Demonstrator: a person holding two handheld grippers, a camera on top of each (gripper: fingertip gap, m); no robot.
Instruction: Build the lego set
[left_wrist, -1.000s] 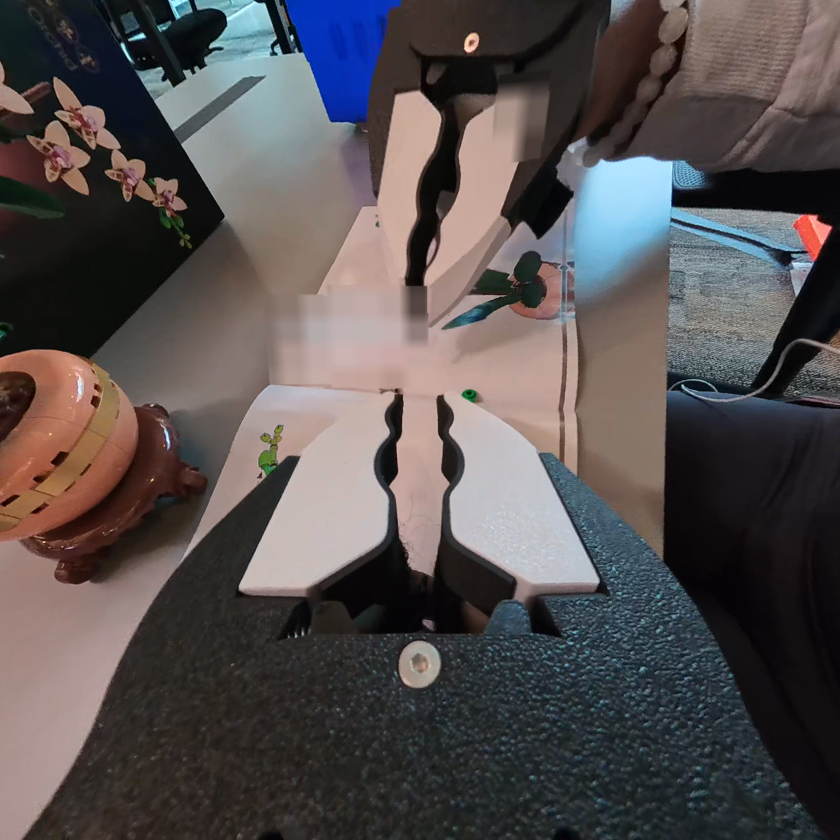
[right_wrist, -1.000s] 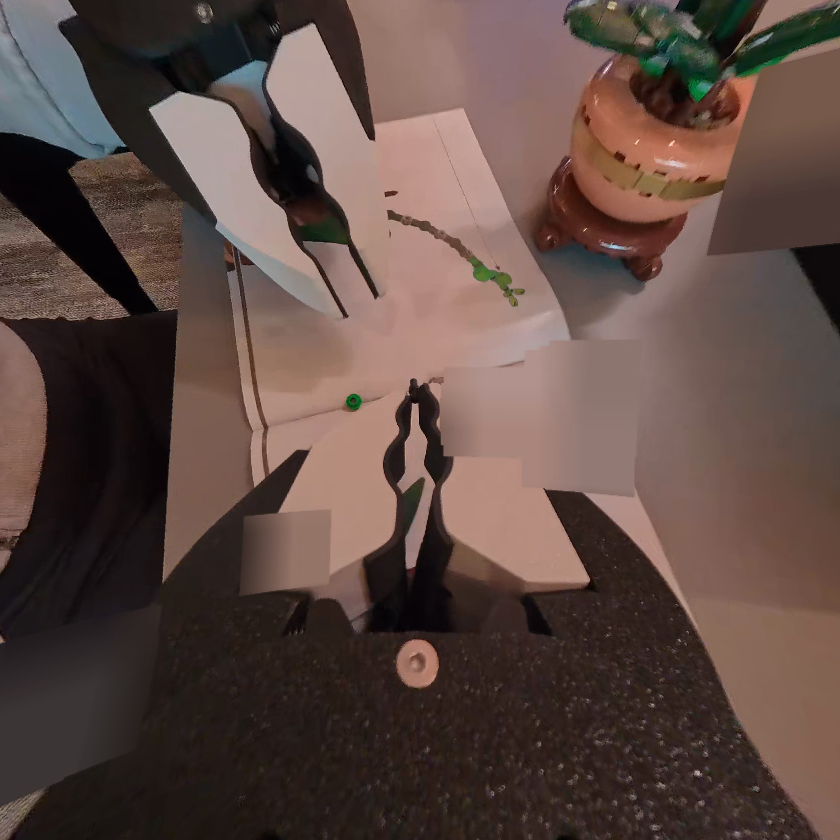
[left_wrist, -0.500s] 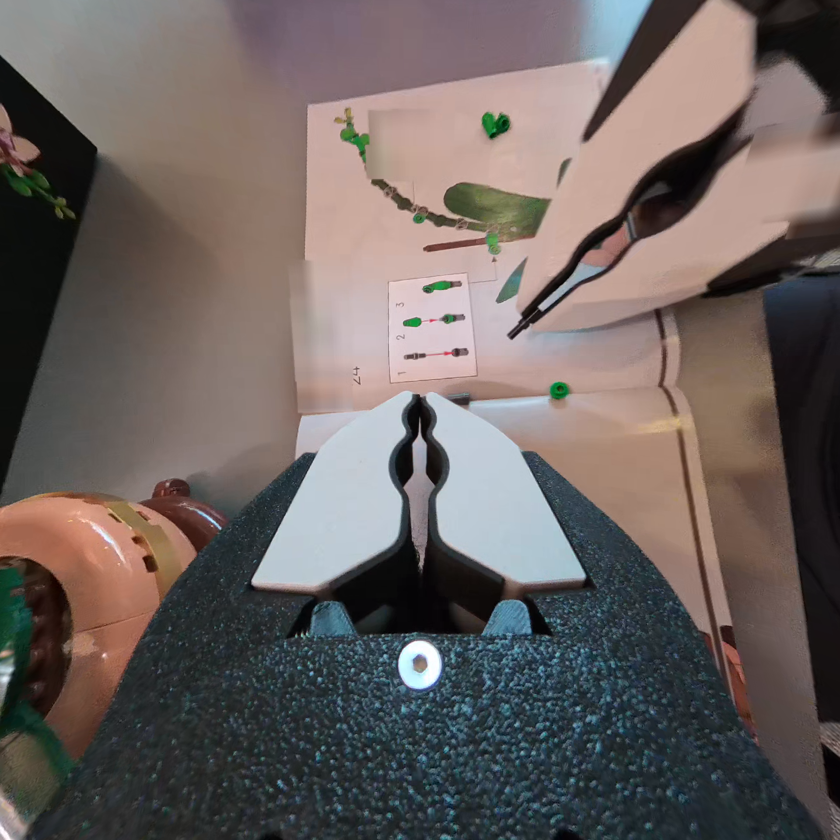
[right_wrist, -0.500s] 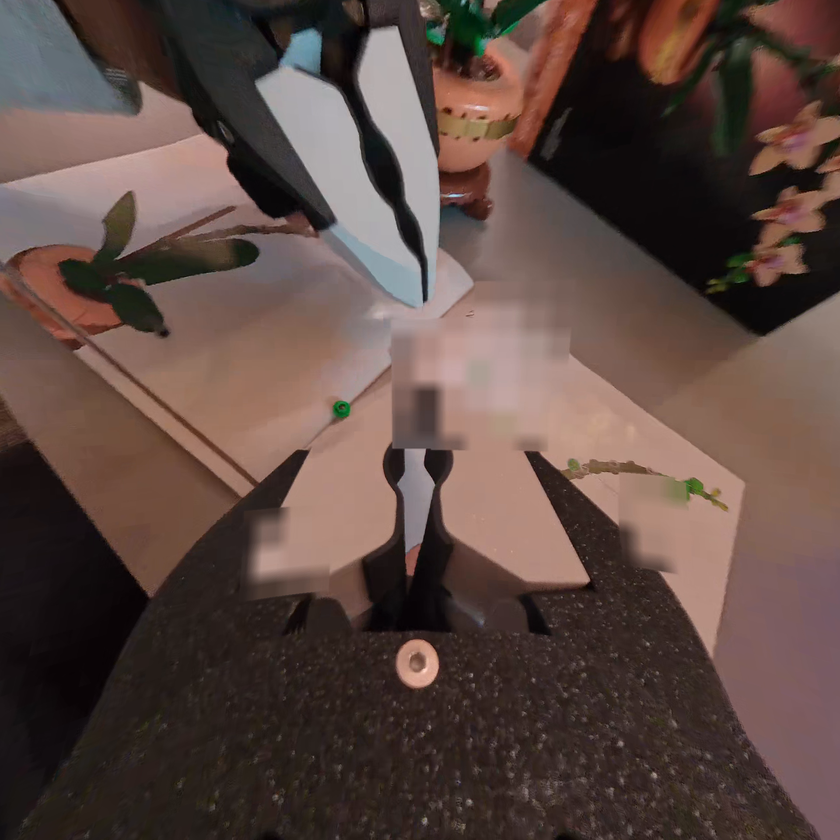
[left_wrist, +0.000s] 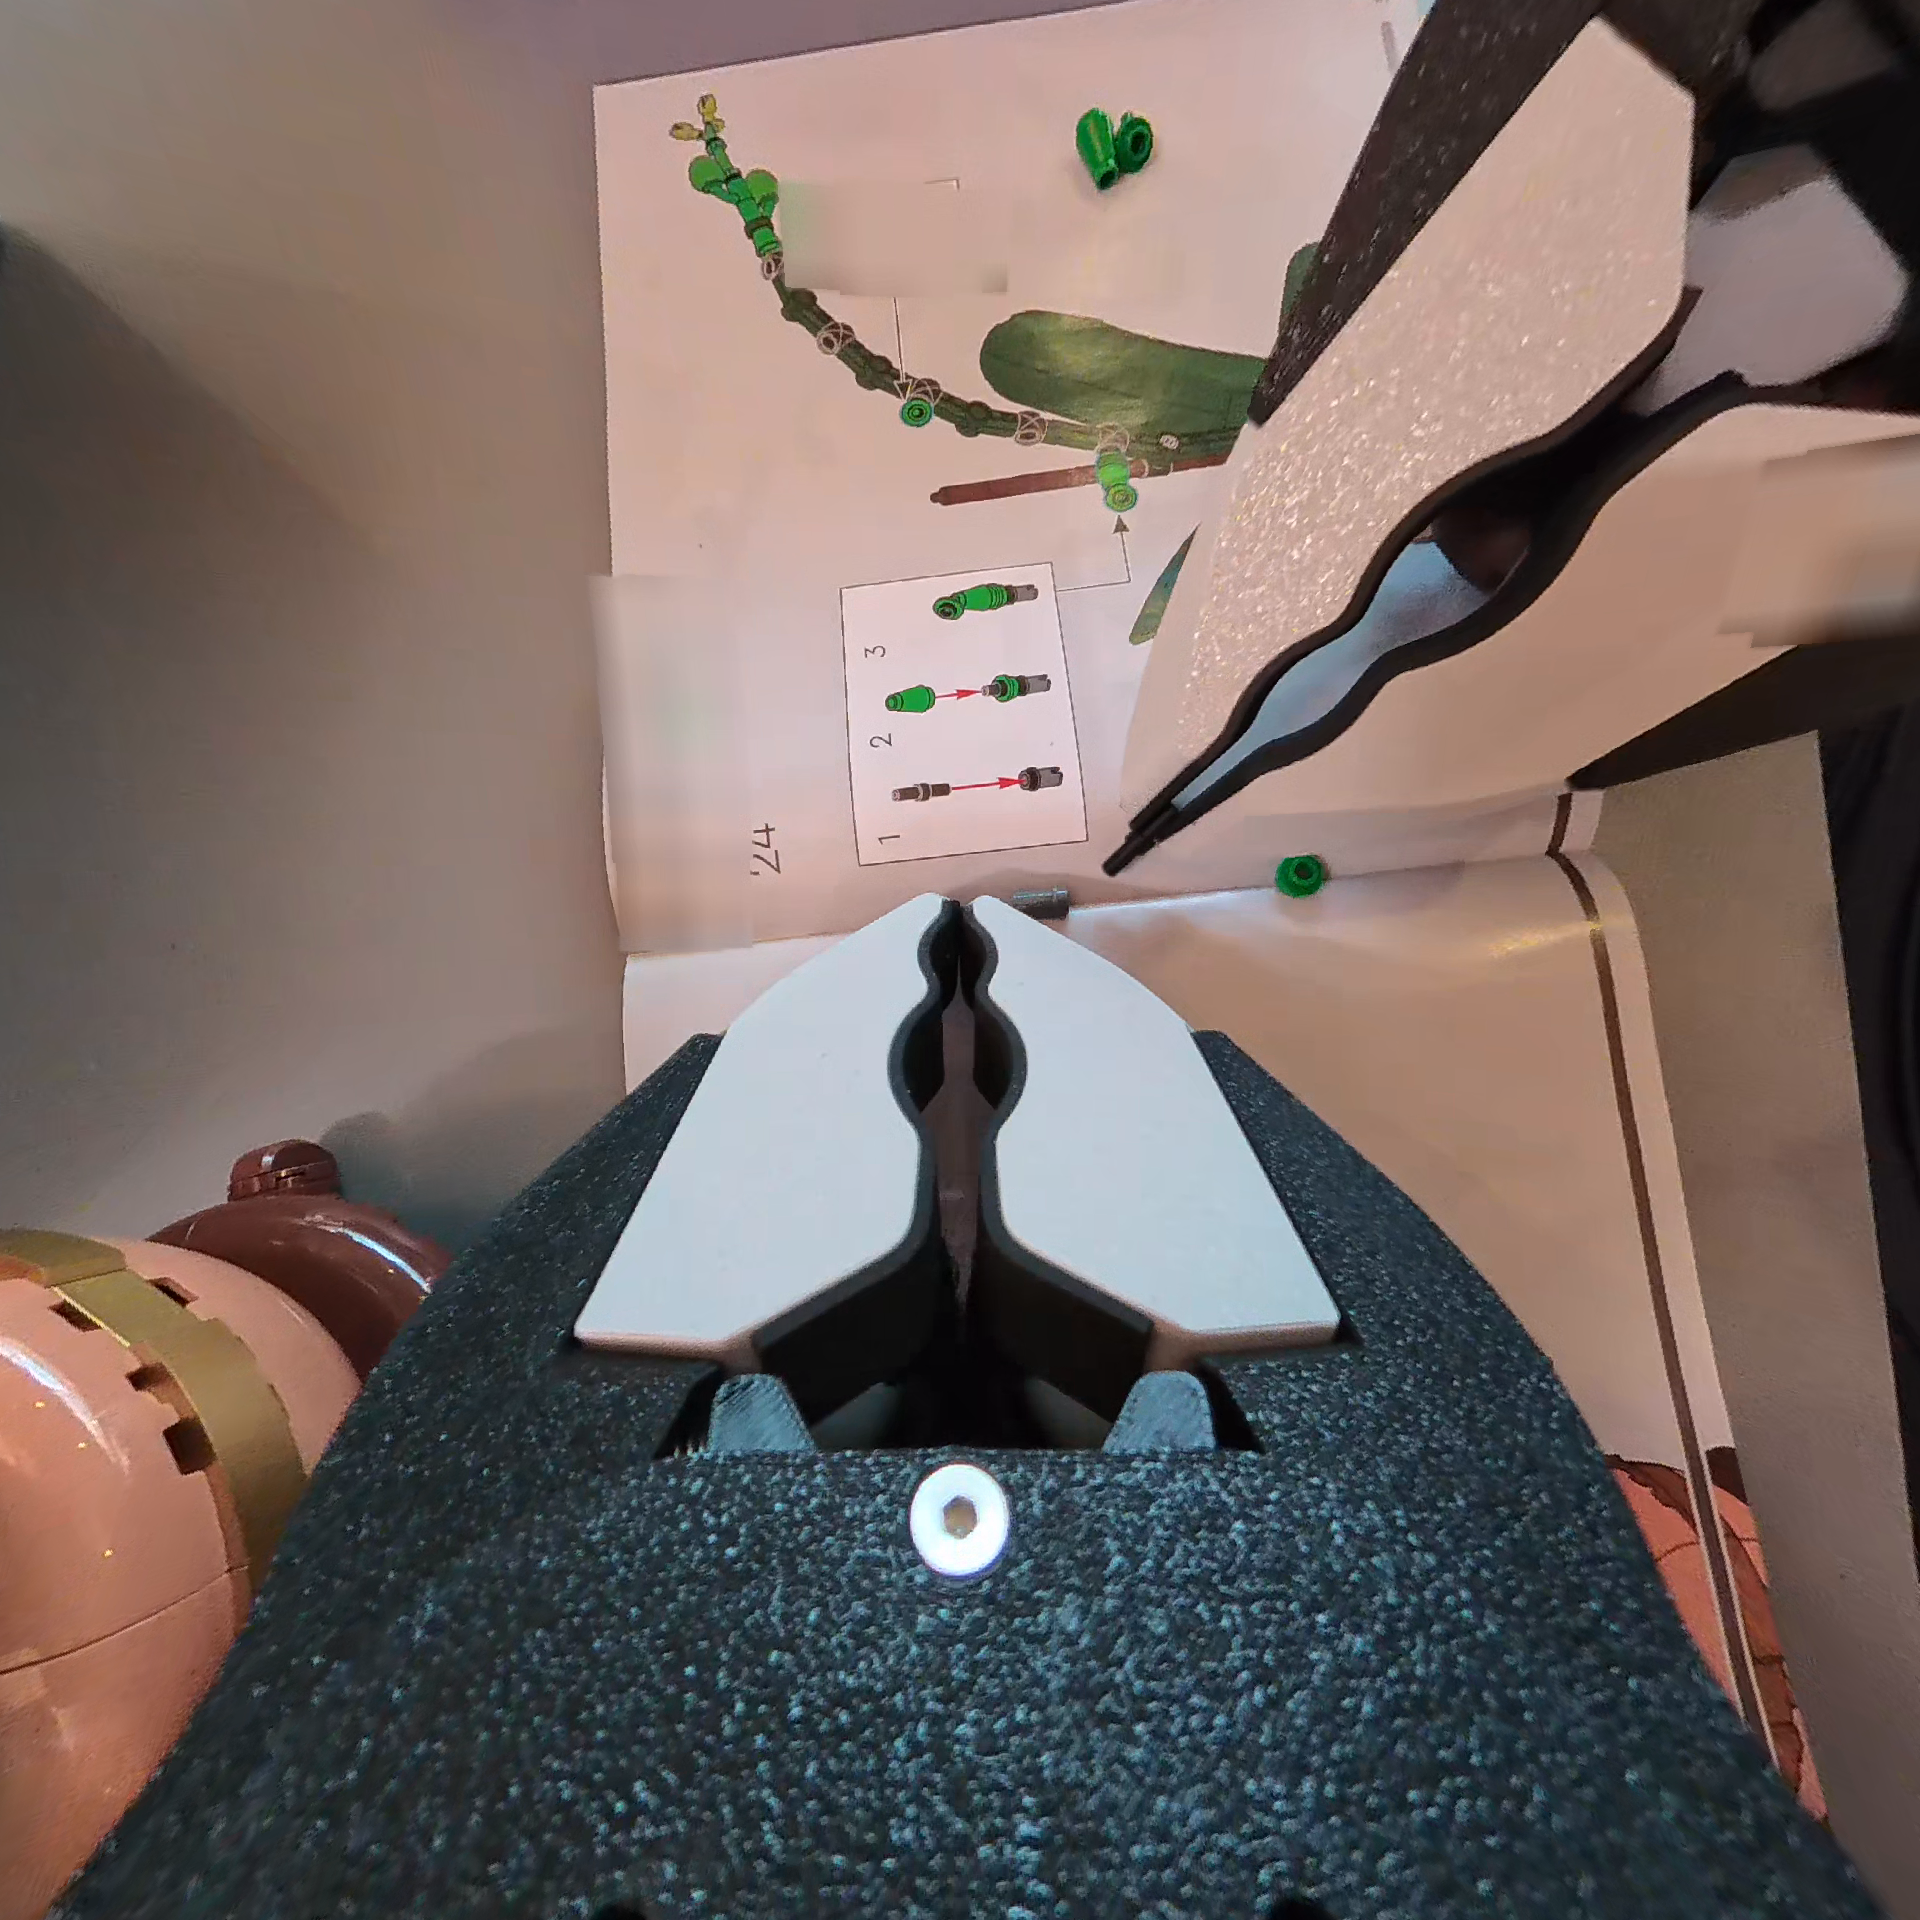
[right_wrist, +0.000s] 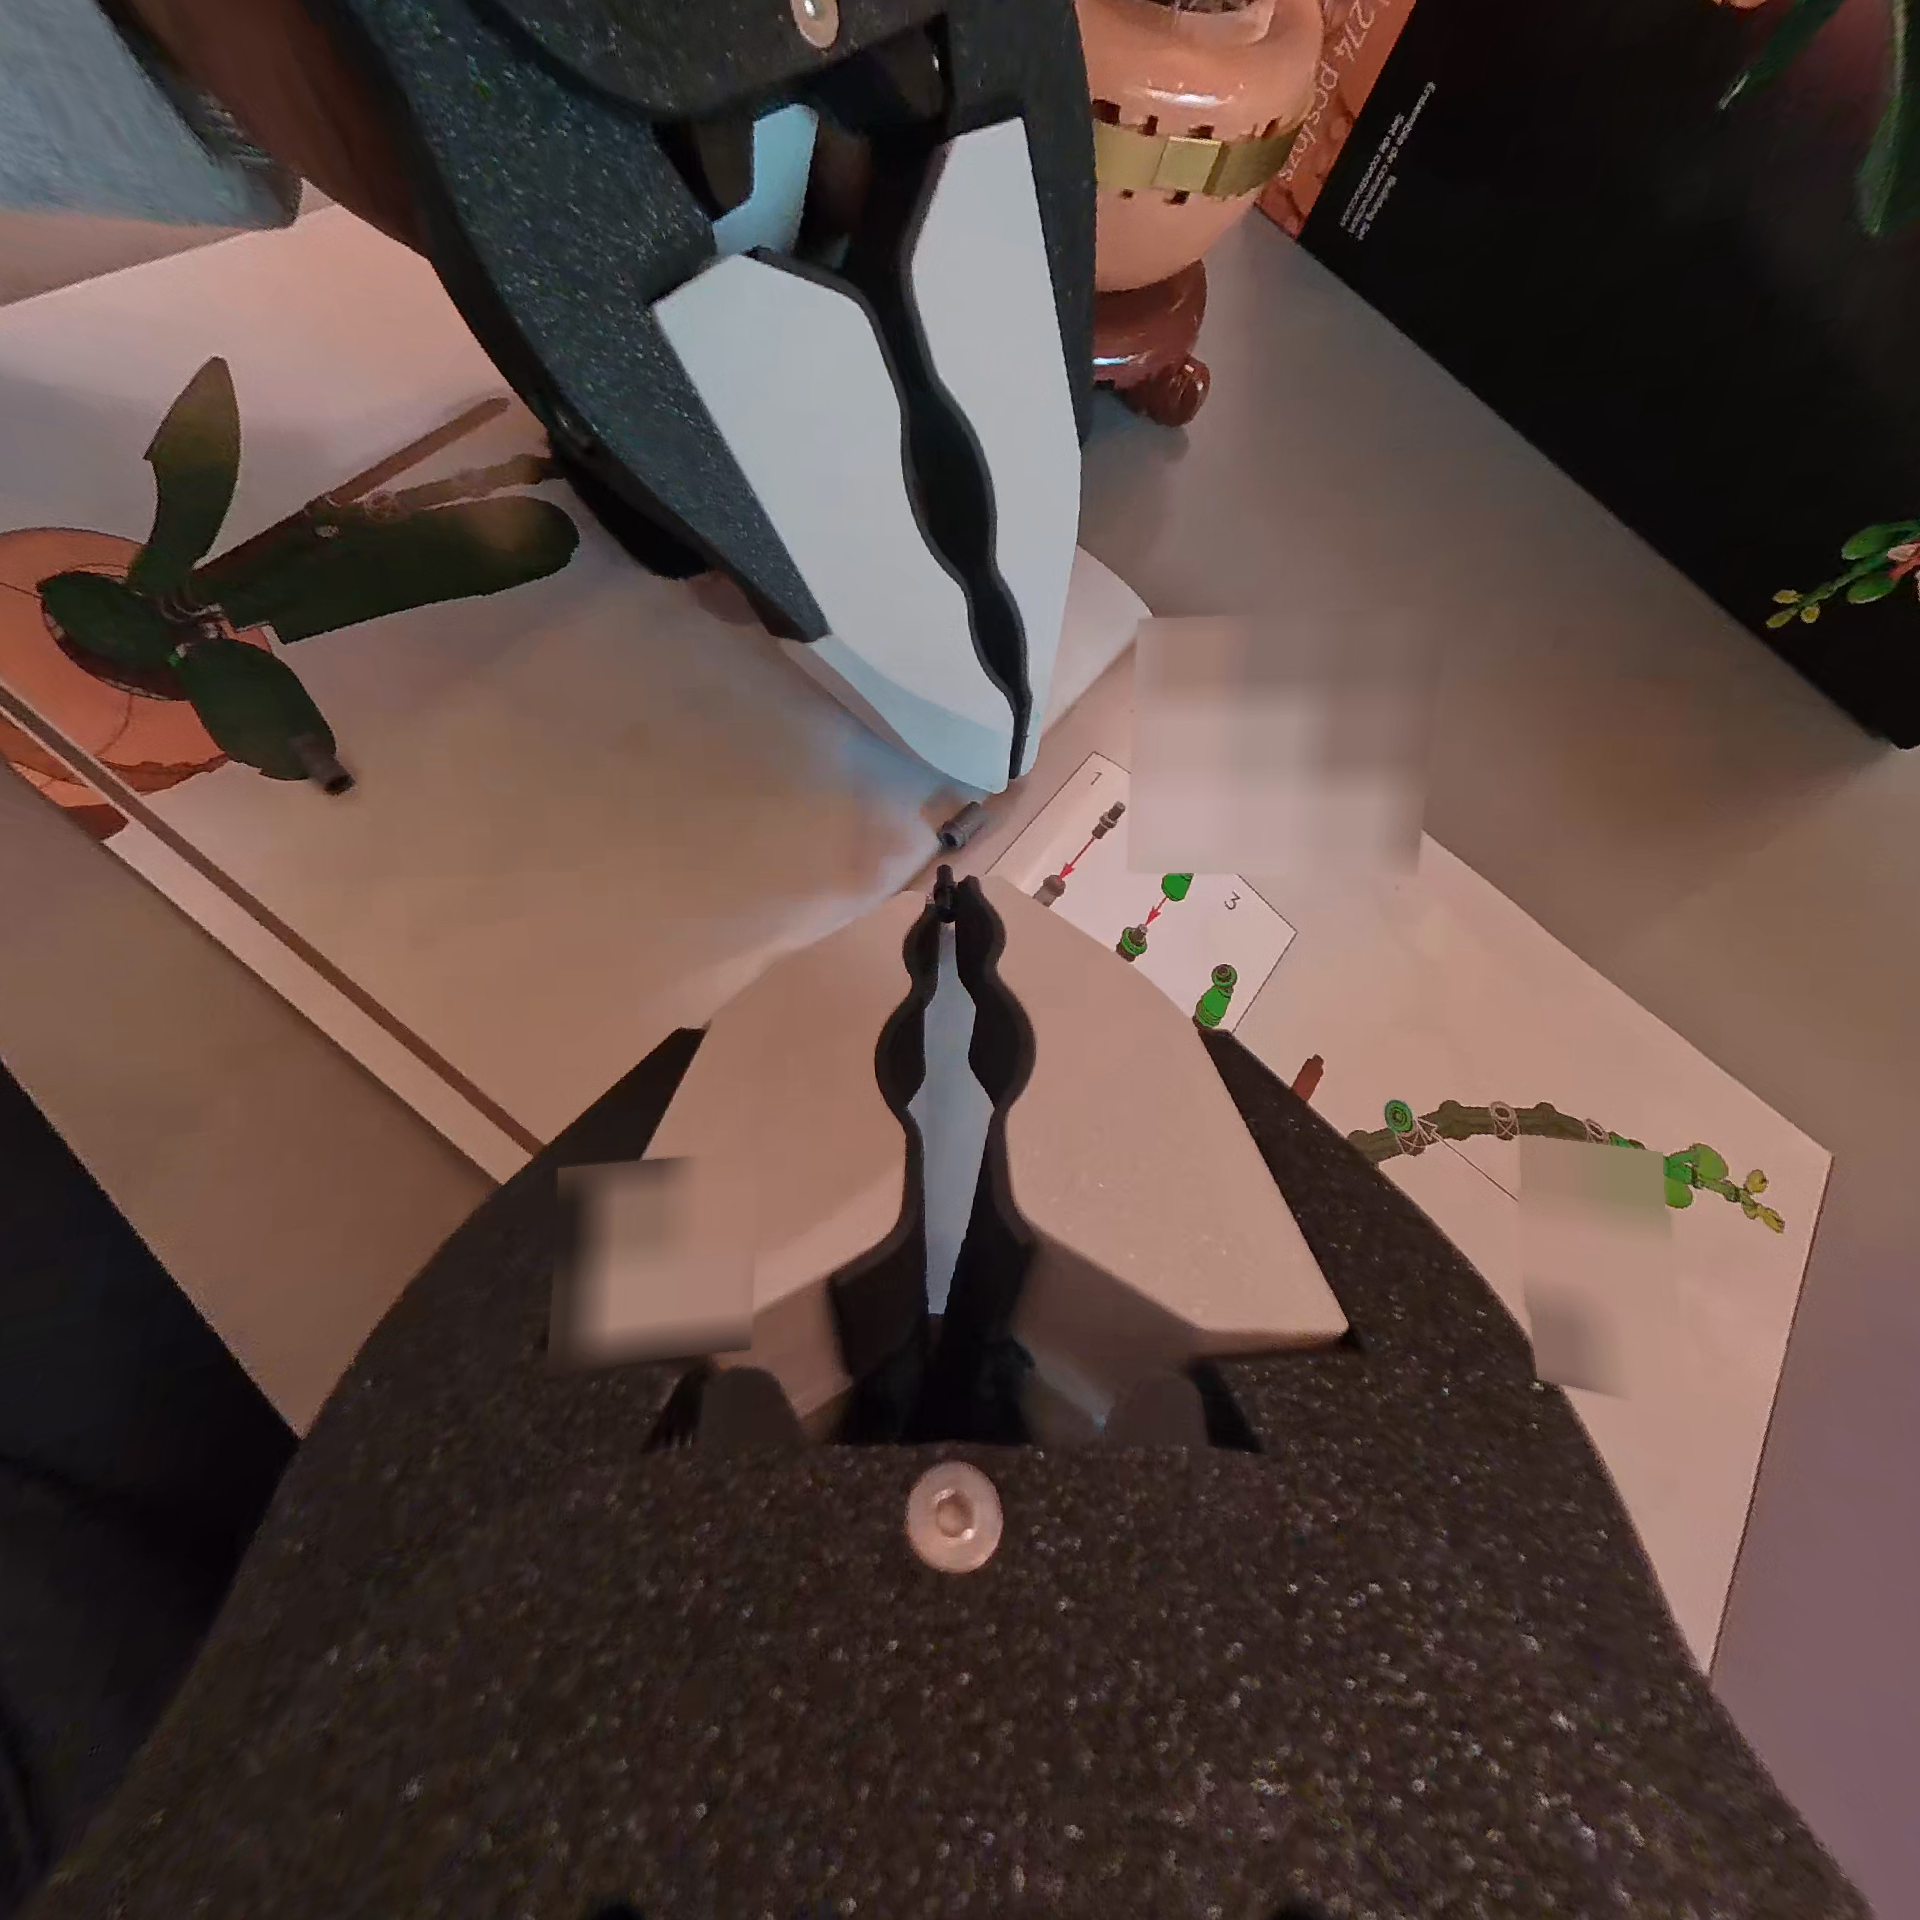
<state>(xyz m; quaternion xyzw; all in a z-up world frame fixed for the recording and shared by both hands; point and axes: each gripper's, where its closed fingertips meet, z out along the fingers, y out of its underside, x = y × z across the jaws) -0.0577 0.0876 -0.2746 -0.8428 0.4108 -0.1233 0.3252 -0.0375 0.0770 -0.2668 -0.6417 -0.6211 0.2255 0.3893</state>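
Note:
An open instruction booklet lies on the grey table. A small grey connector piece lies in the booklet's fold. My left gripper is shut, with its tips just left of that piece. It also shows in the right wrist view, tips right above the connector. My right gripper is shut on a small black pin, which points at the connector from close by. In the left wrist view the right gripper comes in from the upper right with the pin sticking out of its tips.
A green round stud lies in the fold to the right. Two green pieces lie at the page's far end. A pink pot on a brown base stands at the left. A black box stands behind it. Both grippers' tips are close together, under 4 cm apart.
My left gripper closed from a narrow gap a second ago and tilted down over the booklet. Both grippers have come together at the fold, and the right still holds its pin.

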